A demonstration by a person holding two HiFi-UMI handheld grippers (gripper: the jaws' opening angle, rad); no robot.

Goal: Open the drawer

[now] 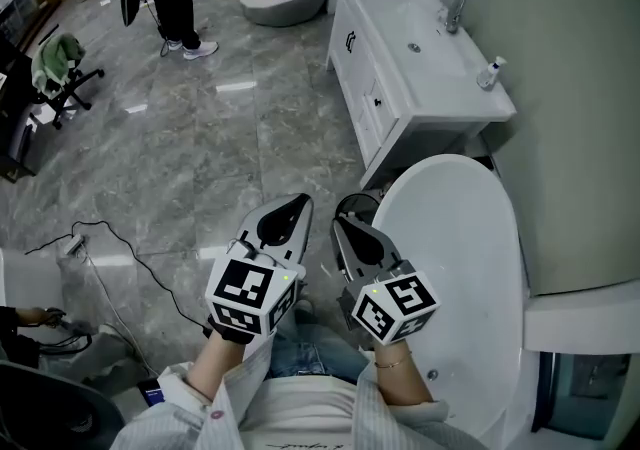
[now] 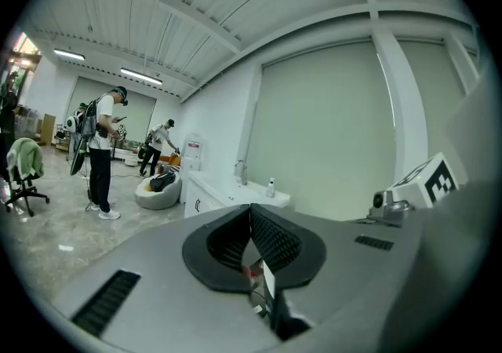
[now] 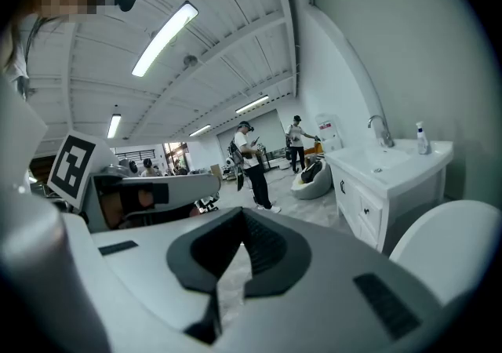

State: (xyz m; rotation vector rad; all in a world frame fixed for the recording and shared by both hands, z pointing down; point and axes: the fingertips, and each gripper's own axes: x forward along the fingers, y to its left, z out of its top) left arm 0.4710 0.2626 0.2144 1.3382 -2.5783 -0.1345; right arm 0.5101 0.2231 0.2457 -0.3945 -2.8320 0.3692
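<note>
- Left gripper (image 1: 285, 220) and right gripper (image 1: 352, 236) are hovering side by side at 6 o'clock, jaws pressed together on nothing, likely because no handle is within reach
- Toilet lid (image 1: 450, 238) is lying shut at 3 o'clock of the right gripper
- Both grippers are pointing toward 12 o'clock, seemingly lining up on the vanity (image 1: 420, 58)
- Drawer (image 1: 376, 98) is sitting shut in the vanity front at 1 o'clock, well apart from both grippers, so I judge an approach is coming first
</note>
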